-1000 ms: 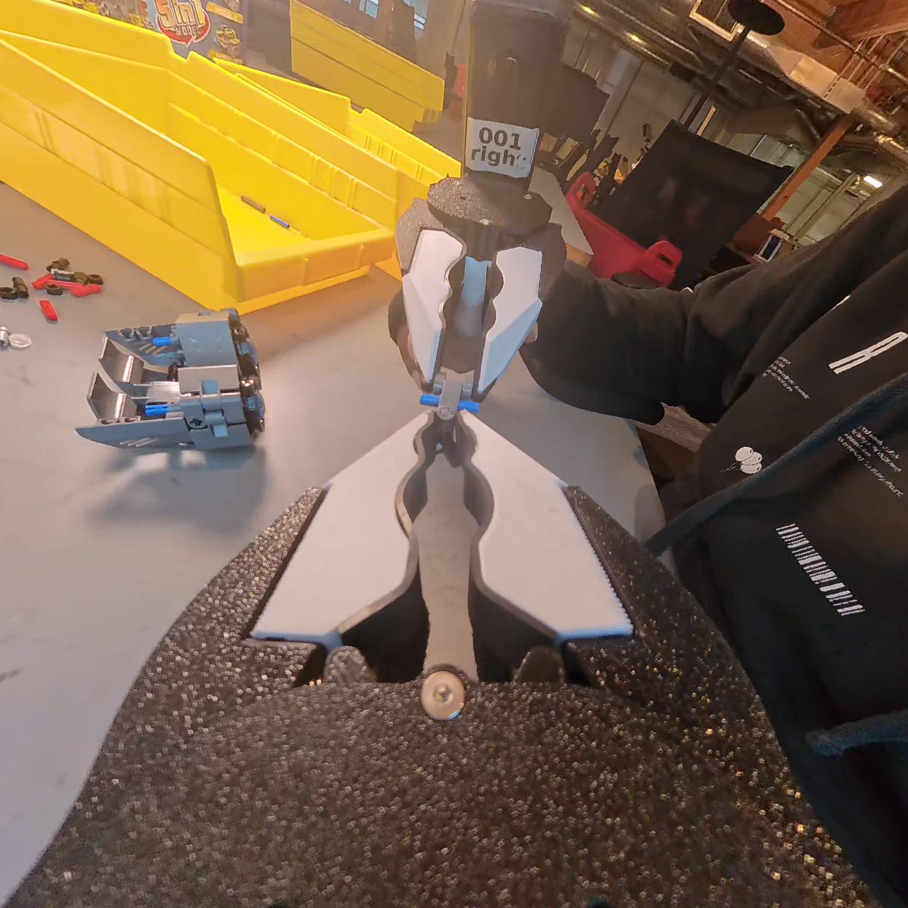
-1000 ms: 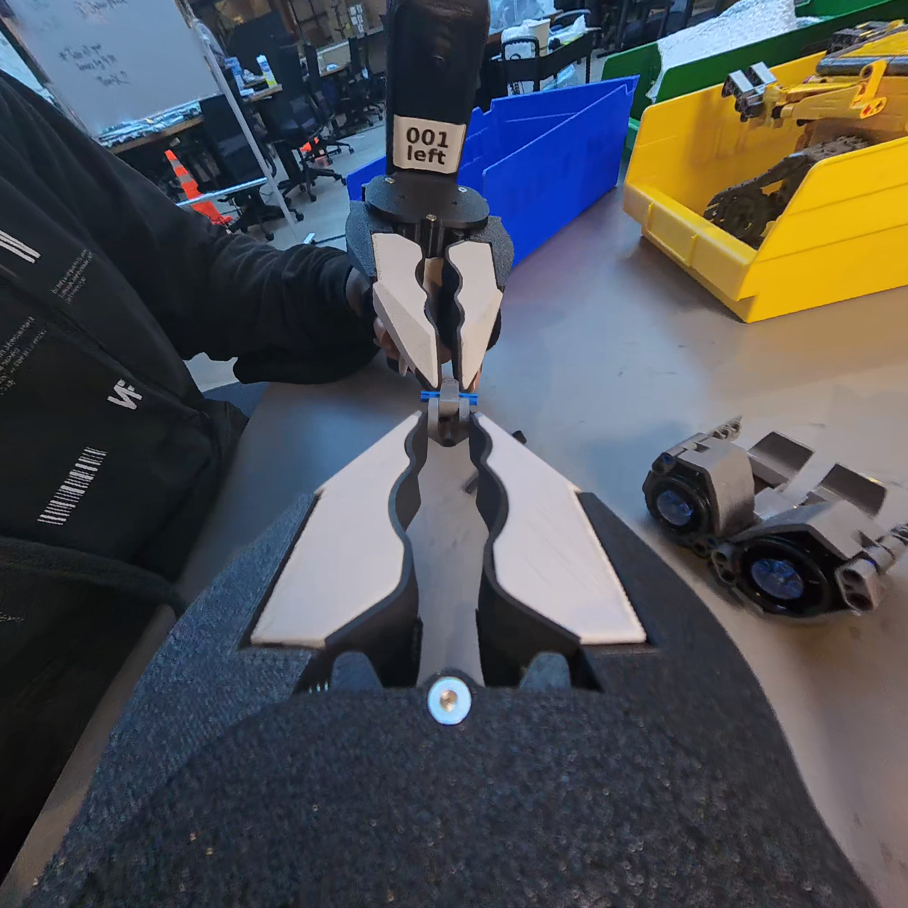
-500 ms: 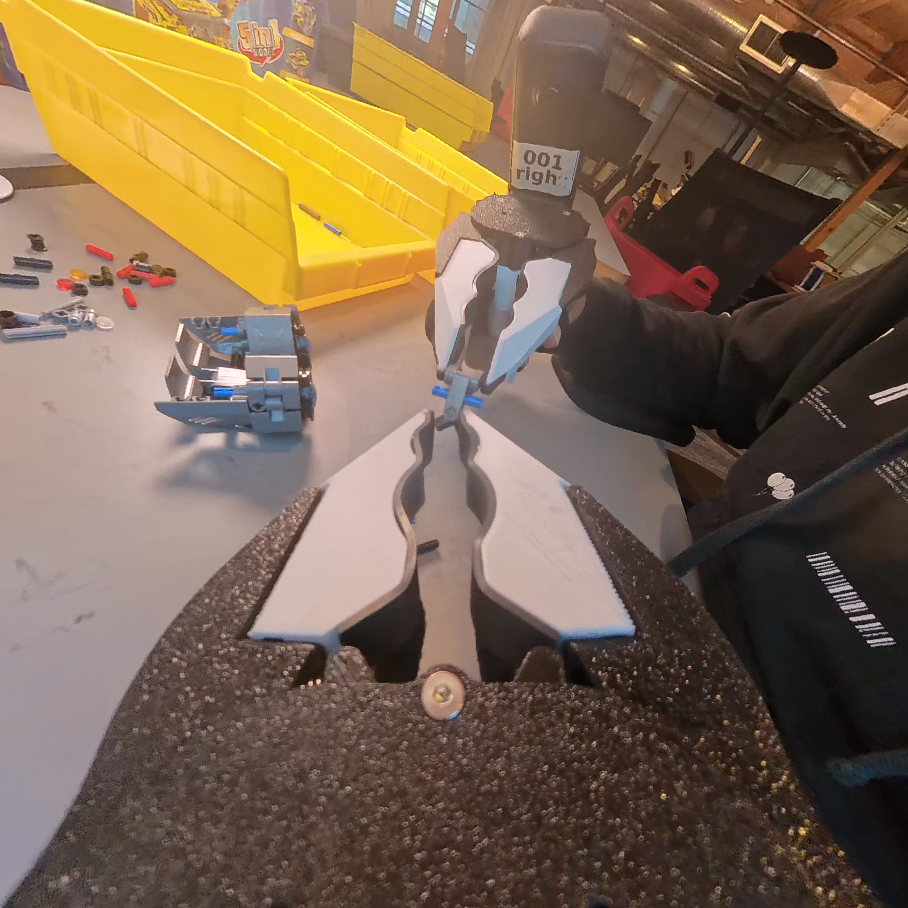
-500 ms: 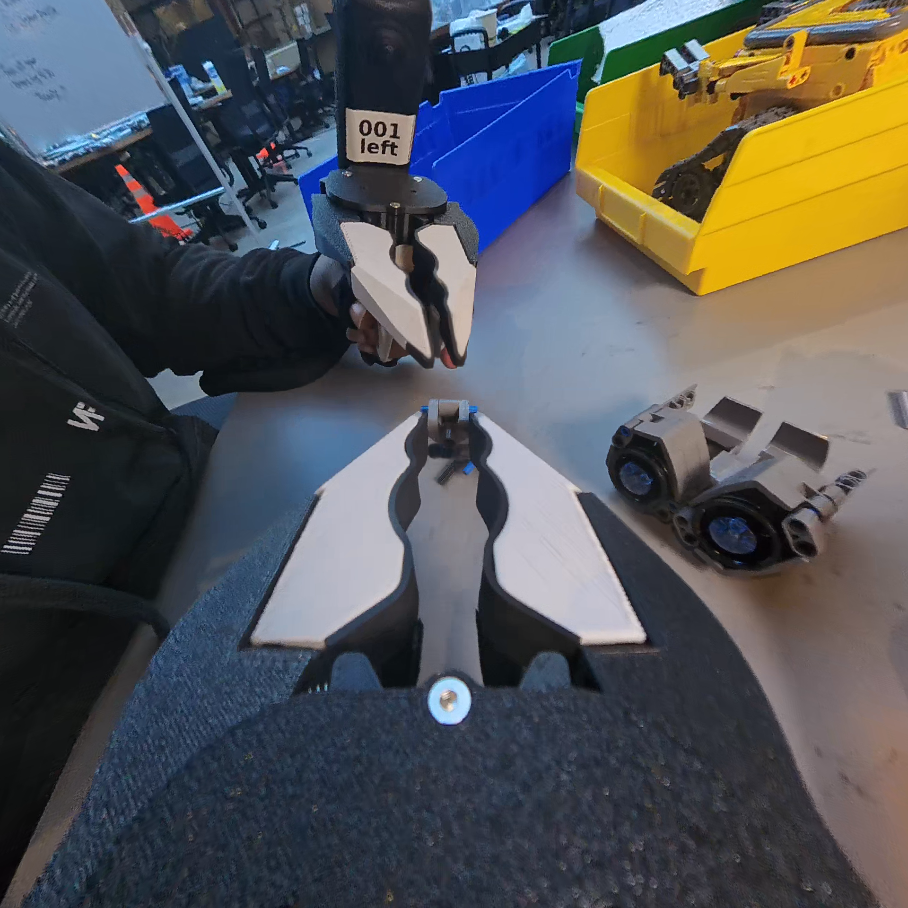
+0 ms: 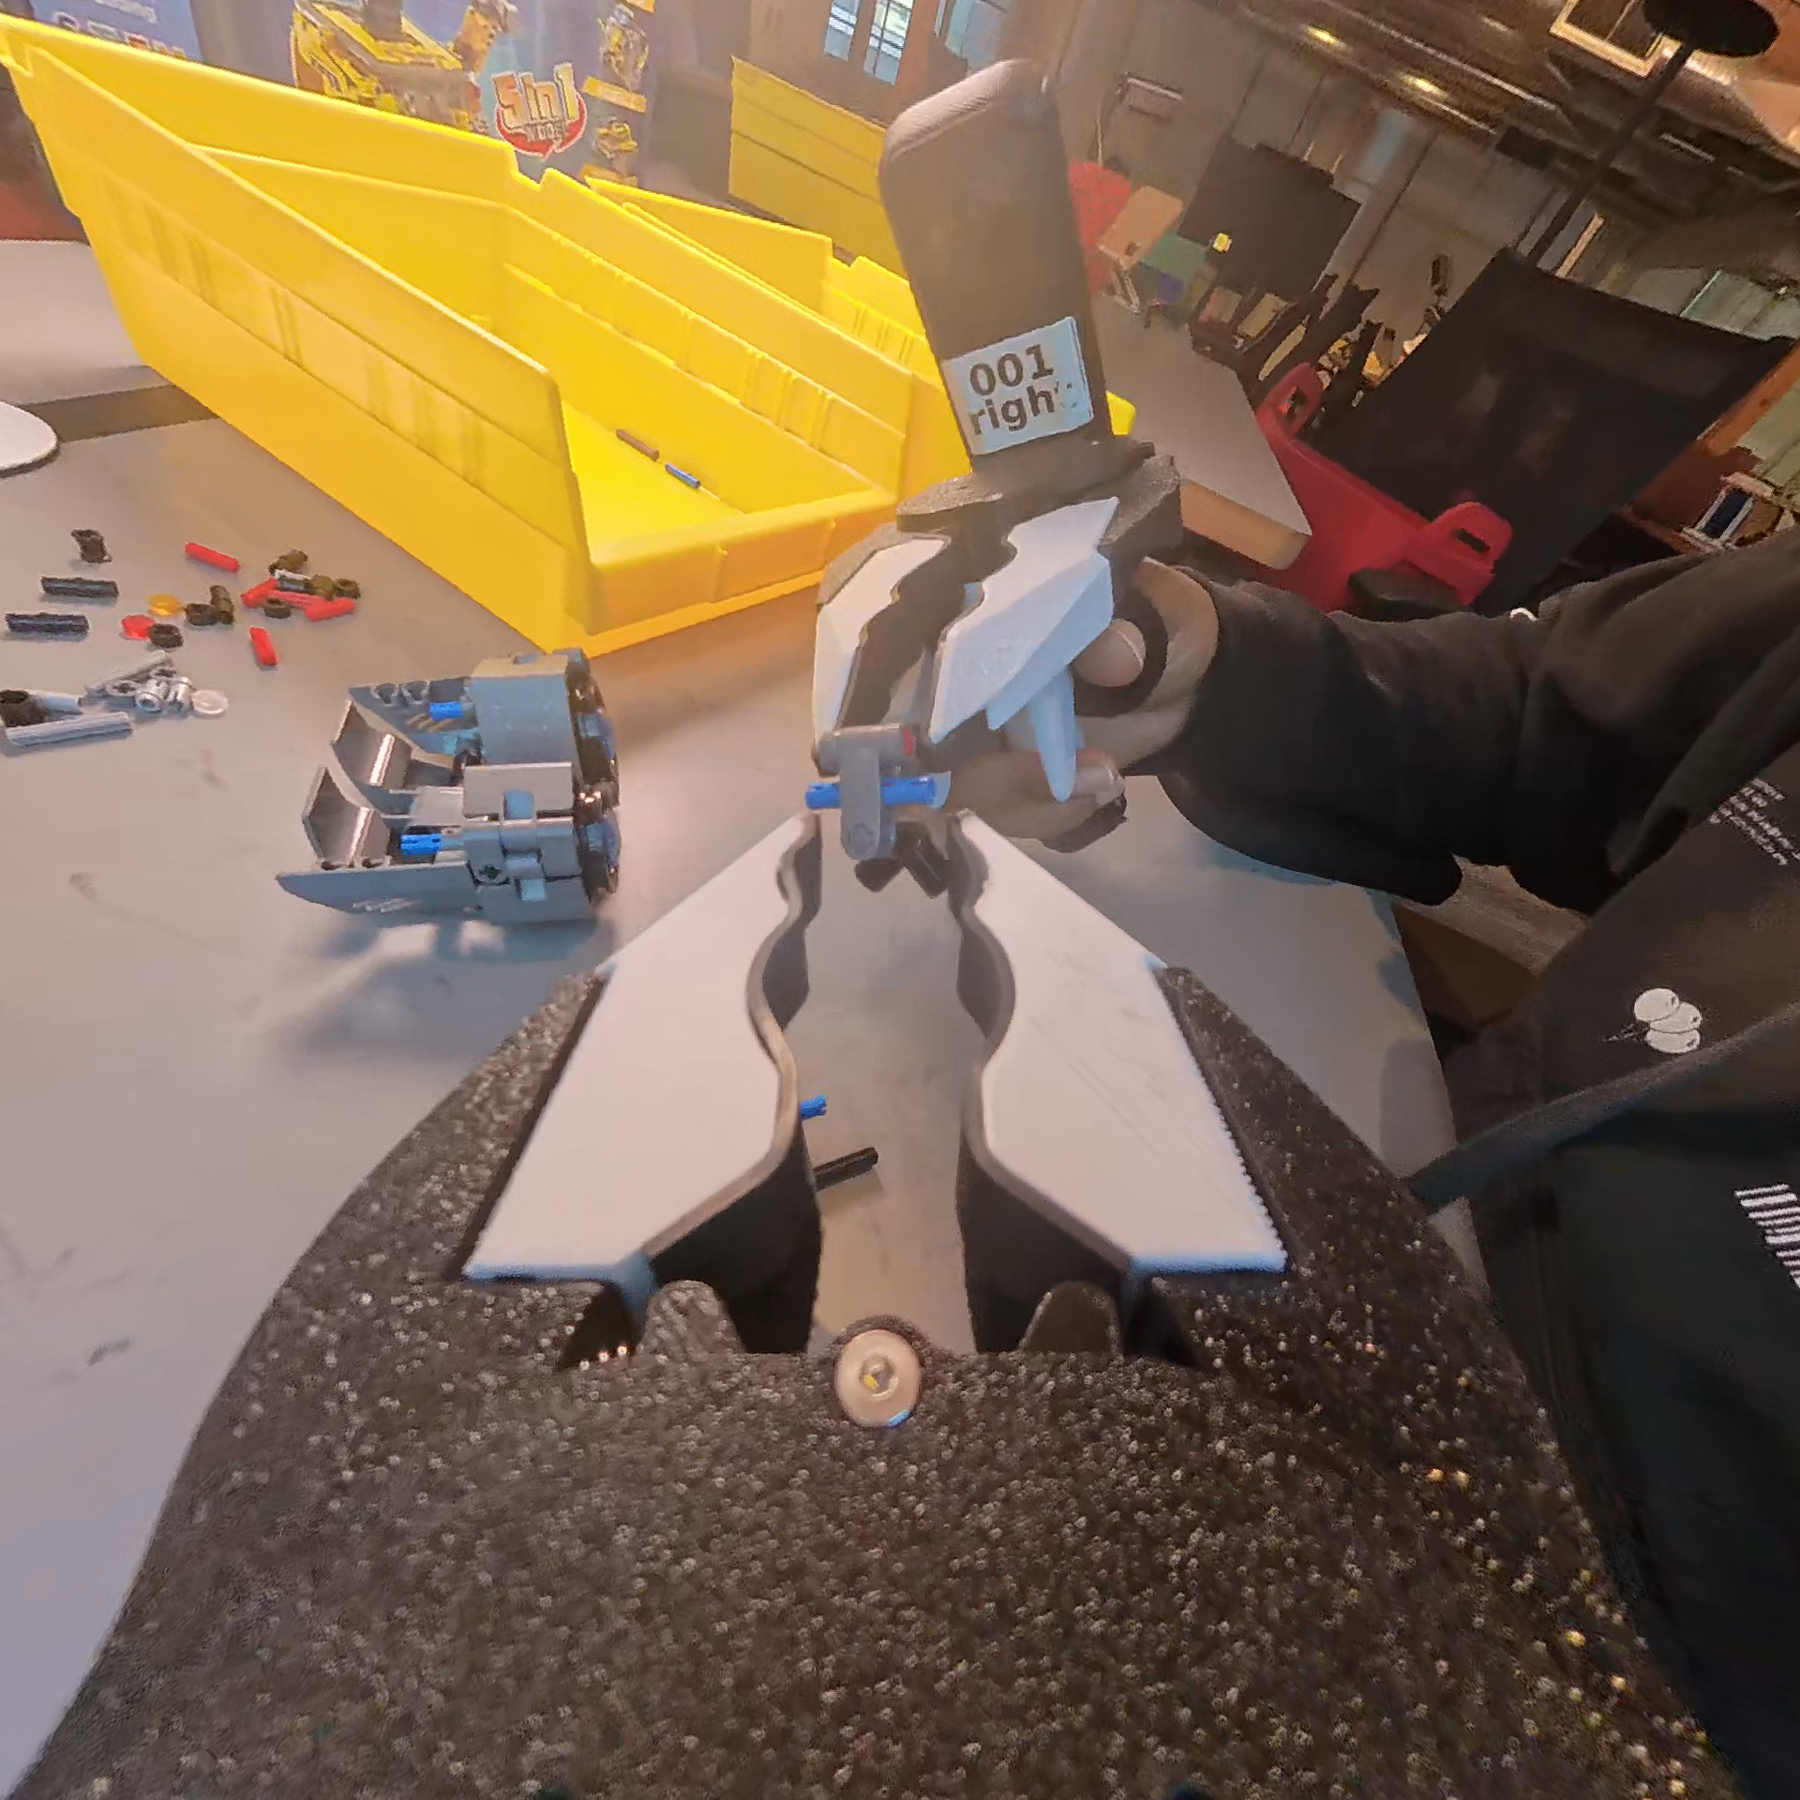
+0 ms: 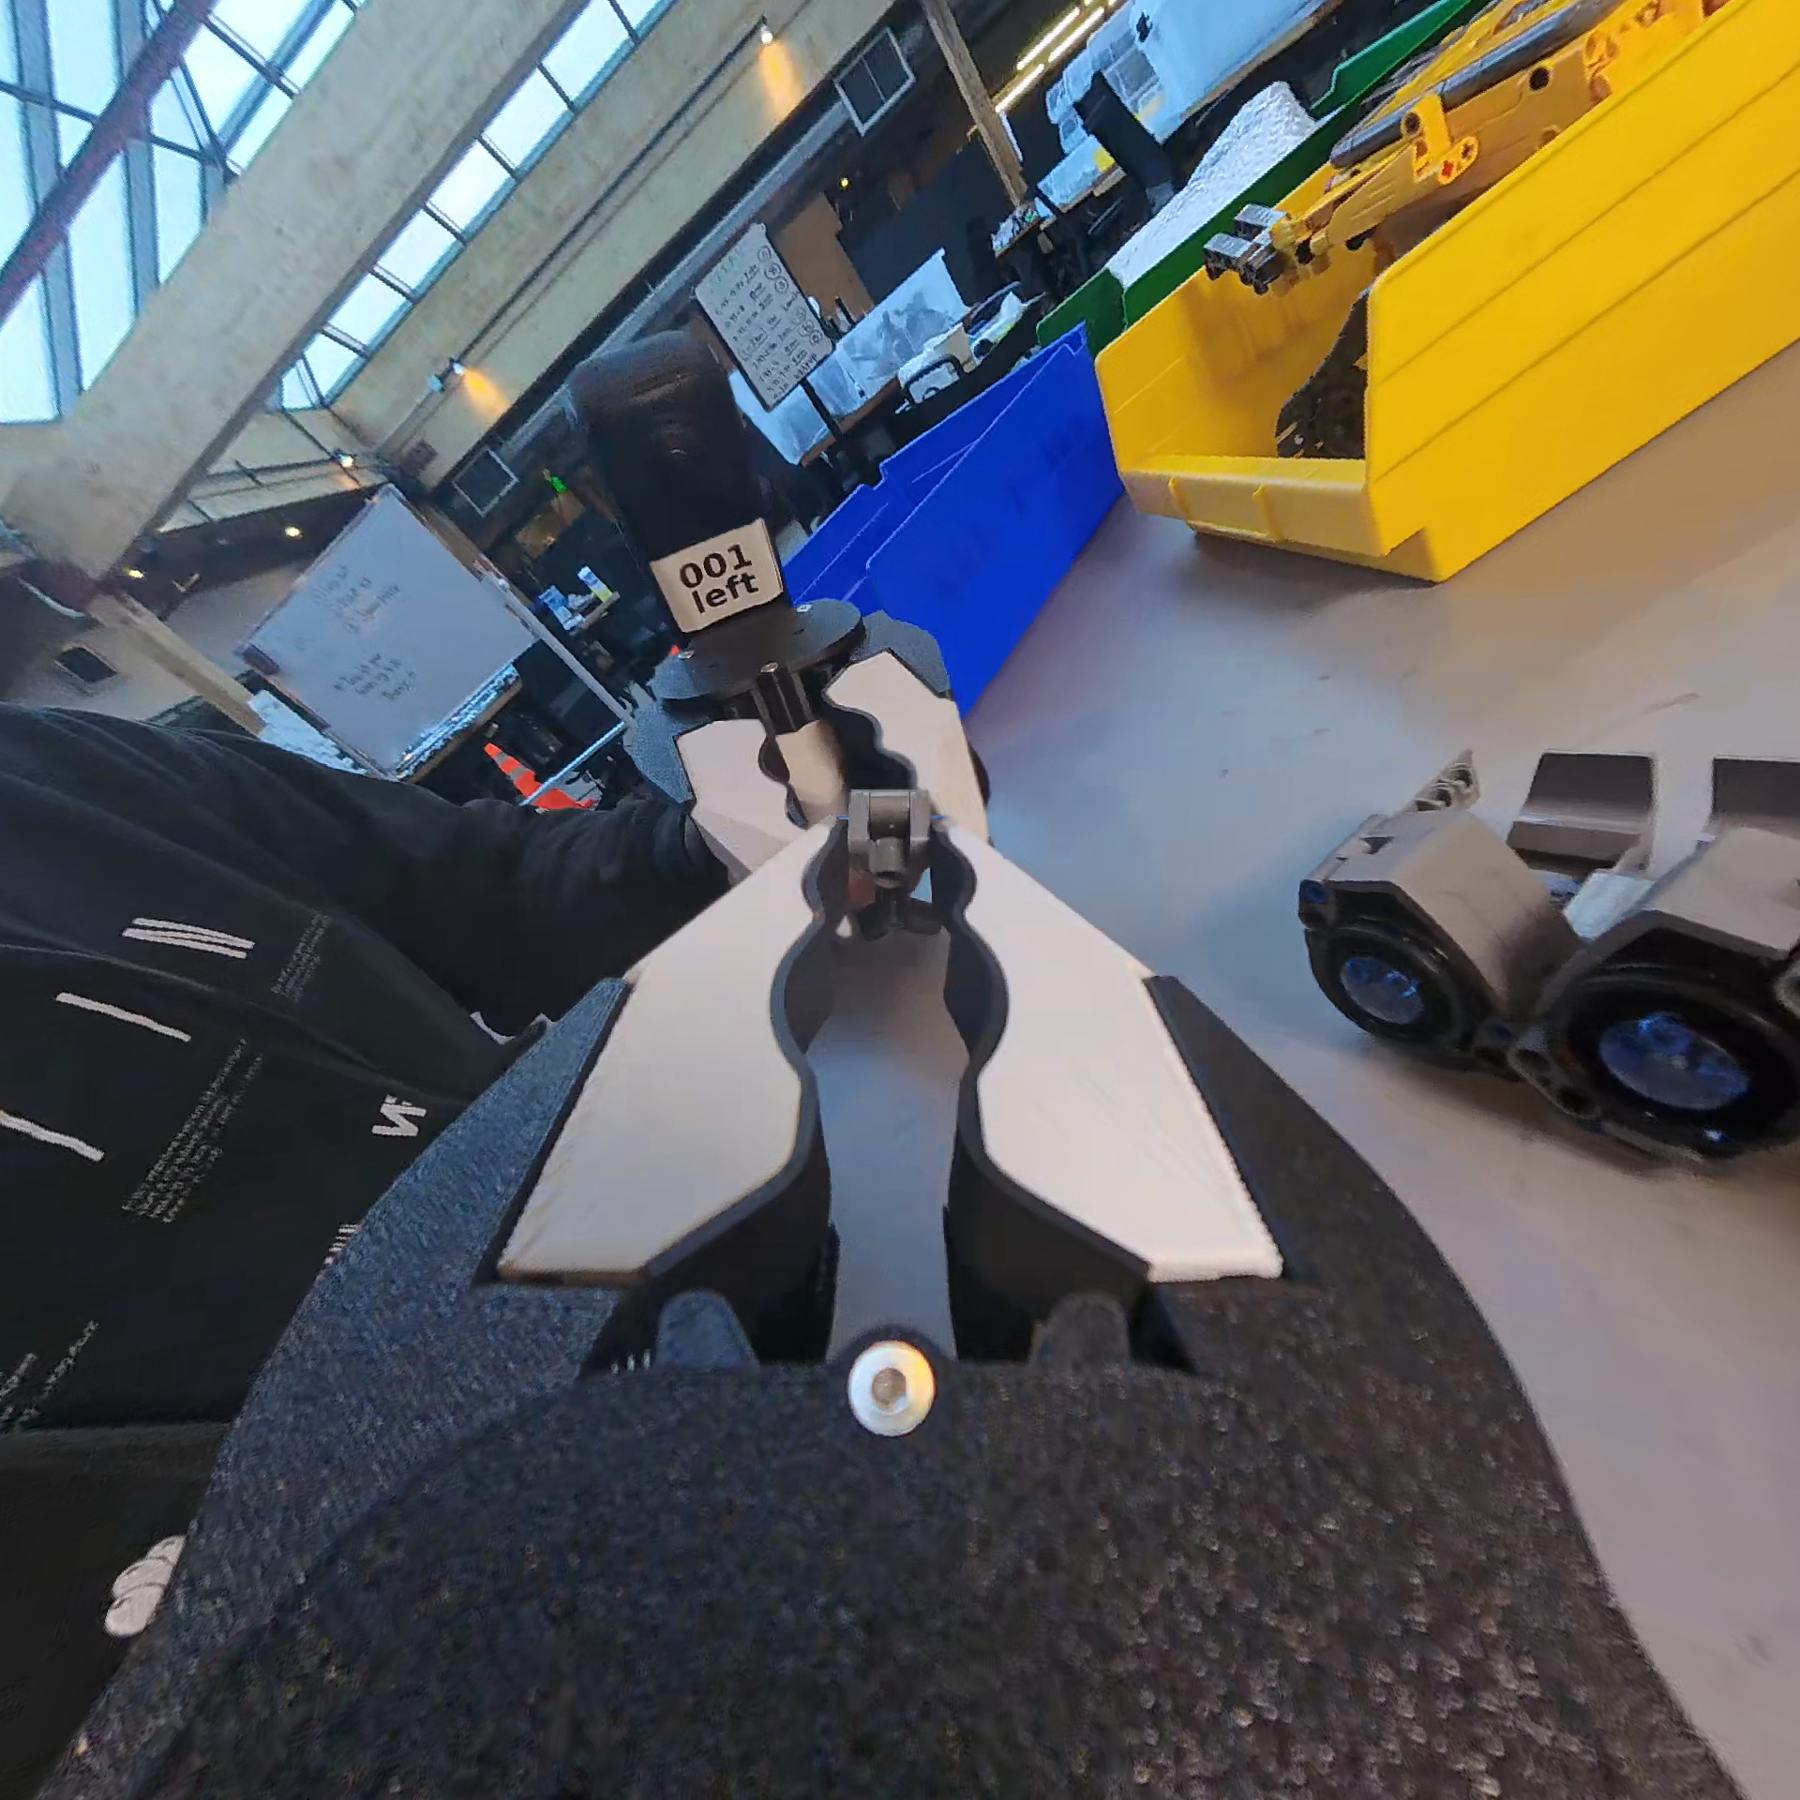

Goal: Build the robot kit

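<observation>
Since a second ago the left gripper [image 5: 881, 838] has let go and spread its fingers — the right gripper [image 6: 881, 857] alone clamps the grey connector [image 5: 867, 789] at 12 o'clock; grey assembly [image 5: 477, 789] waits on the desk [image 5: 195, 1023] at 10 o'clock.

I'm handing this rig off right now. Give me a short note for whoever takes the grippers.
Right gripper: shut on a small grey connector piece with a blue pin through it, held above the table.
Left gripper: open, tips either side of that piece, not clamping it.
On the table: grey assembly, apart from both grippers; black pin and blue pin under the left gripper; loose small parts by the yellow bins.
The piece is not joined to the assembly.
</observation>
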A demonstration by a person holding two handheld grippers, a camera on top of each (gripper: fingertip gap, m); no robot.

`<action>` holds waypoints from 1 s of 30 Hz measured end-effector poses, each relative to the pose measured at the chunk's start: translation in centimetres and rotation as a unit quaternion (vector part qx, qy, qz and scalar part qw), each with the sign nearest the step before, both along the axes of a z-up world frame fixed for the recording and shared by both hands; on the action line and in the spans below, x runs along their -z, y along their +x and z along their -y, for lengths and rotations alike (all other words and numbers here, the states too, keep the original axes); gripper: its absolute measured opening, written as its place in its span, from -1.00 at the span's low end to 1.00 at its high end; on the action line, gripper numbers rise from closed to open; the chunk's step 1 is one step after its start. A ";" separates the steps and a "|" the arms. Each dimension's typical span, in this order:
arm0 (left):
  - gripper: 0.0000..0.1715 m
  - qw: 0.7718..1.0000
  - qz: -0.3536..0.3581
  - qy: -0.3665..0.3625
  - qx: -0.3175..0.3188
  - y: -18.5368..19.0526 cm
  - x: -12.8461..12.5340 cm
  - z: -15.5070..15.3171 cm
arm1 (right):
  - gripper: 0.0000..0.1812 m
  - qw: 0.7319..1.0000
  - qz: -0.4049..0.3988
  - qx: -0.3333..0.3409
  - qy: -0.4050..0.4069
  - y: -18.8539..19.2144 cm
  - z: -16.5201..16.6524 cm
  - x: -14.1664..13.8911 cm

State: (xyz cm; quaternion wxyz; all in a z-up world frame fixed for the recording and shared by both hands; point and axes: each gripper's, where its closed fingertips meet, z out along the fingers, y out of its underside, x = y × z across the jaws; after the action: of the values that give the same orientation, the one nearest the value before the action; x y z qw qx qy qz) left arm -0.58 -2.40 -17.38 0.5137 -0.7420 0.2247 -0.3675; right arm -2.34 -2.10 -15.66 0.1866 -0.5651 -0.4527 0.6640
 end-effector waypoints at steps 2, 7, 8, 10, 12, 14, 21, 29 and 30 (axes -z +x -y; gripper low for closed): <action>-0.79 1.000 -0.003 0.004 -0.006 -0.5 0.0 0.0 | -0.84 1.000 0.004 -0.004 0.006 0.2 -0.1 0.2; -0.89 1.000 0.021 0.003 -0.008 -1.7 -0.6 0.3 | -0.84 0.997 0.007 -0.024 0.077 0.7 0.2 1.0; -0.92 1.000 0.012 0.007 -0.007 -1.6 -0.5 0.4 | -0.84 0.994 0.007 -0.023 0.107 0.7 0.2 1.2; -0.92 1.000 -0.005 0.019 -0.002 -1.4 -0.4 0.6 | -0.84 0.986 0.000 -0.024 0.168 0.9 0.4 1.4; -0.92 0.999 -0.022 0.035 0.003 -1.3 -0.5 0.8 | -0.84 0.973 -0.013 -0.020 0.230 1.0 0.6 1.2; -0.92 0.996 -0.061 0.066 0.012 -1.1 -0.4 1.2 | -0.84 0.957 -0.020 -0.025 0.289 1.2 0.9 1.3; -0.92 0.958 -0.212 0.185 0.062 0.6 0.4 3.3 | -0.78 0.943 -0.003 -0.124 0.309 3.1 3.3 2.6; -0.93 0.941 -0.254 0.205 0.091 1.4 1.3 4.1 | -0.75 0.950 0.001 -0.139 0.280 3.3 3.7 2.3; -0.93 0.939 -0.259 0.206 0.092 1.5 1.4 4.1 | -0.76 0.950 0.003 -0.141 0.277 3.2 3.9 2.4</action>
State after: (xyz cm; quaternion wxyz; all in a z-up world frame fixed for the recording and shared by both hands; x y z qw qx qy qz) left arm 0.92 -6.51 -18.78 0.5434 -0.6653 0.4881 -0.1544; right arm 0.87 -5.95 -18.11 0.2385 -0.4237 -0.6946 0.5302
